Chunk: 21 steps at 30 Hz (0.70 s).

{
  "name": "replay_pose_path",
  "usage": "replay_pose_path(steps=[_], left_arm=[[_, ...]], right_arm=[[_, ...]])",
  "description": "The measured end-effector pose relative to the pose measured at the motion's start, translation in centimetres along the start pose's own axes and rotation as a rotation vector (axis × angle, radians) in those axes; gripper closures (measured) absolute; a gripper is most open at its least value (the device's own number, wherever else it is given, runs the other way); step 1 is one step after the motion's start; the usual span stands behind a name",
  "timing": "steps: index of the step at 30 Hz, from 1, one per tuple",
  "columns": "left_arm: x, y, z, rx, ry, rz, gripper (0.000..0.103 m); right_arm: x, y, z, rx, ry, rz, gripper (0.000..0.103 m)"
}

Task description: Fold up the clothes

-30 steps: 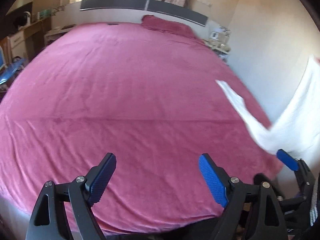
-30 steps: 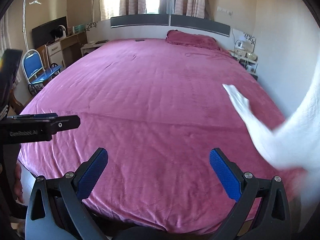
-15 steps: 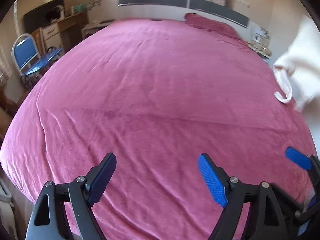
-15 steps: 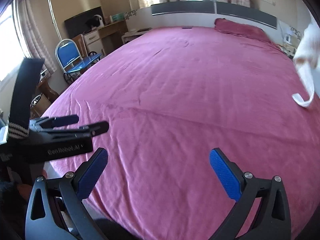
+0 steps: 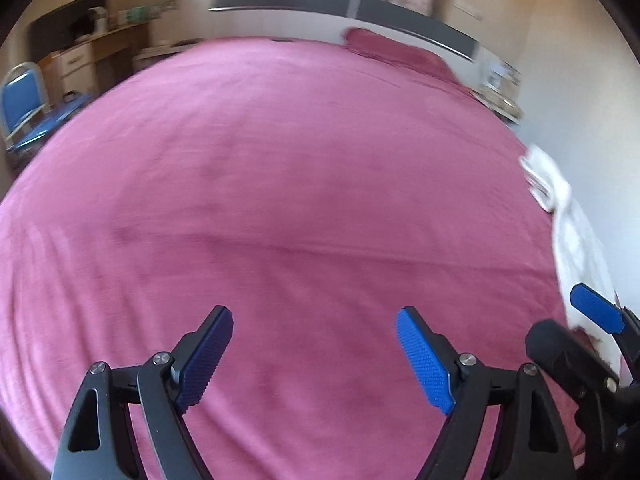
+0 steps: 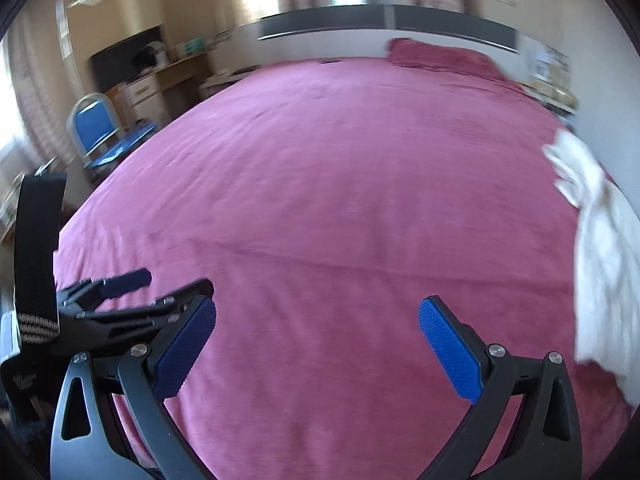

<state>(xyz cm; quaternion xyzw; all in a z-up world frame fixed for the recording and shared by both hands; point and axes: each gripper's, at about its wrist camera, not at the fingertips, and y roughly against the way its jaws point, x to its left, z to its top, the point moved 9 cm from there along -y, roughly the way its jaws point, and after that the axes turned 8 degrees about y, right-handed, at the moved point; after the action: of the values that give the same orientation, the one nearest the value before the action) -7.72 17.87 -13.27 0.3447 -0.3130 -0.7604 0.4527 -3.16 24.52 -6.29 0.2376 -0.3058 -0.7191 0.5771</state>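
Observation:
A white garment (image 5: 576, 232) lies bunched along the right edge of a wide bed under a magenta cover (image 5: 280, 184); the right wrist view shows the garment (image 6: 604, 248) at its far right as well. My left gripper (image 5: 313, 314) hangs open over the near part of the cover, nothing between its blue pads. My right gripper (image 6: 318, 306) is open too, with only bare cover between its fingers. The garment sits to the right of both grippers and touches neither. In the right wrist view the left gripper (image 6: 180, 280) shows at the lower left.
A magenta pillow (image 6: 440, 58) lies by the dark headboard (image 6: 384, 26). A blue chair (image 6: 100, 128) and a desk with drawers (image 6: 148, 88) stand left of the bed. A small bedside stand (image 5: 500, 88) and a pale wall are on the right.
The white garment, up in the air at the right a second ago, has dropped onto the bed's right edge. Both grippers have sunk closer to the cover, still open.

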Motion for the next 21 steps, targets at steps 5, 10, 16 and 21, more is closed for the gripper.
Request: replay_pose_path(steps=[5, 10, 16, 21], left_arm=[[-9.1, -1.6, -0.4, 0.062, -0.088, -0.142, 0.017], [-23.4, -3.8, 0.3, 0.142, -0.227, -0.321, 0.018], [-36.1, -7.8, -0.1, 0.202, -0.381, -0.381, 0.018], [-39.7, -12.6, 0.4, 0.246, -0.375, -0.368, 0.018]], right_arm=[[-9.7, 2.3, -2.8, 0.009, -0.137, -0.121, 0.0], [-22.6, 6.9, -6.9, 0.035, -0.244, -0.328, 0.0], [-39.5, 13.4, -12.0, 0.048, -0.401, -0.532, 0.0], [-51.4, 14.6, -17.3, 0.131, -0.533, -0.571, 0.0]])
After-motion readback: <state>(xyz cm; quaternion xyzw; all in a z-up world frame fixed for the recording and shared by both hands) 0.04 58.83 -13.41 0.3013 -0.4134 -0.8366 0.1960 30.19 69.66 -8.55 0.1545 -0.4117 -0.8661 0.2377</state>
